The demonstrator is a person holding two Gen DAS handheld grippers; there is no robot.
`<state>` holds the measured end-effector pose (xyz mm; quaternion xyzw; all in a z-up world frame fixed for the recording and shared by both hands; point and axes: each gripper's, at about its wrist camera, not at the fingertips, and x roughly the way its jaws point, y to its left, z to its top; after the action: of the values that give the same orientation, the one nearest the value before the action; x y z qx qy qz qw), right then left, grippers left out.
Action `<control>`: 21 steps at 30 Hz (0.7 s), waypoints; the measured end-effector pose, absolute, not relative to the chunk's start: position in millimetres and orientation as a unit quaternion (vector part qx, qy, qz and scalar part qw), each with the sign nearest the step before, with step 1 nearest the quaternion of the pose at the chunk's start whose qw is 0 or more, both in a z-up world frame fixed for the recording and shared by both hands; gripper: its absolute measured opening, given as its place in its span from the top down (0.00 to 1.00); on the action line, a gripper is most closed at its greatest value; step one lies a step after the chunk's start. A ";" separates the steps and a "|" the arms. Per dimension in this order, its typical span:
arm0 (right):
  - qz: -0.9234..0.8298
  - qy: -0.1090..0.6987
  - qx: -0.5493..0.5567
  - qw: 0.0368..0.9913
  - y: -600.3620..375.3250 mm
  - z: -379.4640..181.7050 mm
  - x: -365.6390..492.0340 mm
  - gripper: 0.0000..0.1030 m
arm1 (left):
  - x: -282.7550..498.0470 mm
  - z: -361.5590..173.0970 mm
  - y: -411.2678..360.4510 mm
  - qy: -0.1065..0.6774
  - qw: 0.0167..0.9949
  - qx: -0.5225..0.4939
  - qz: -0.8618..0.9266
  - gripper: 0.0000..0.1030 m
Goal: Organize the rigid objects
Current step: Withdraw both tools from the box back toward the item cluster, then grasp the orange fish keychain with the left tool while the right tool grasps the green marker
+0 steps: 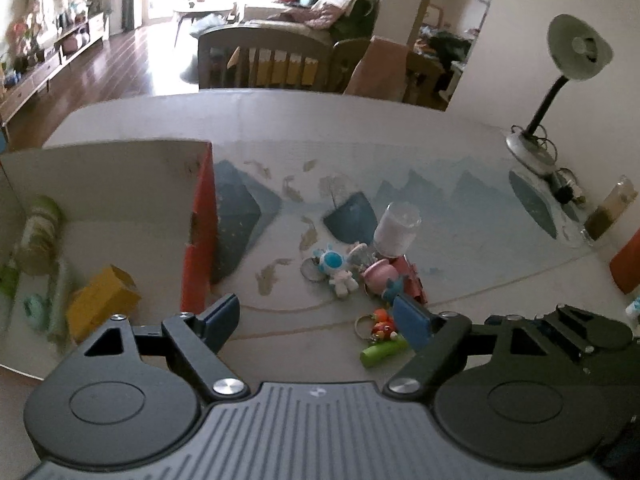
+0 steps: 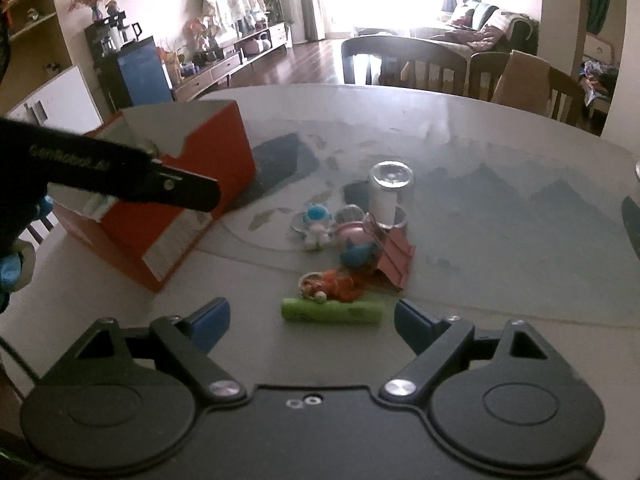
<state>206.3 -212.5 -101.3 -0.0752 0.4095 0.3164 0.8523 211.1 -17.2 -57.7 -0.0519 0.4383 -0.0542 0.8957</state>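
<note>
Both the left gripper [image 1: 318,320] and right gripper [image 2: 312,320] hover spread and empty, the green tube [image 2: 332,311] lying between the right one's fingers near the orange box [image 2: 192,216].

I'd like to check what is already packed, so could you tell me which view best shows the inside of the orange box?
The left wrist view: it looks down into the orange box, showing a yellow block and a green-capped container inside. The right wrist view shows mostly the box's outer walls, partly hidden by the left gripper.

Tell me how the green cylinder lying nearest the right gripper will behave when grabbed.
The green cylinder lies on its side, so it would probably roll if nudged. It looks rigid and small, likely light. An orange keychain toy rests against it and may shift.
</note>
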 end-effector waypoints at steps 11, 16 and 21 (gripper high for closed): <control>0.332 0.396 -0.078 0.852 -205.6 -132.3 214.4 0.12 | 241.4 -93.3 -54.0 0.475 0.877 -0.036 -0.057 0.01; 0.334 0.395 -0.075 0.853 -206.8 -142.4 220.2 0.10 | 253.9 -108.2 -71.7 0.491 0.868 -0.009 -0.073 0.01; 0.332 0.405 -0.081 0.848 -206.5 -155.1 225.9 0.10 | 266.3 -124.0 -83.6 0.508 0.857 0.005 -0.085 0.01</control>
<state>225.9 -206.5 -155.1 -0.0813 0.4052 0.3318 0.8480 266.3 -83.6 -124.0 0.0049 0.5080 -0.0846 0.8572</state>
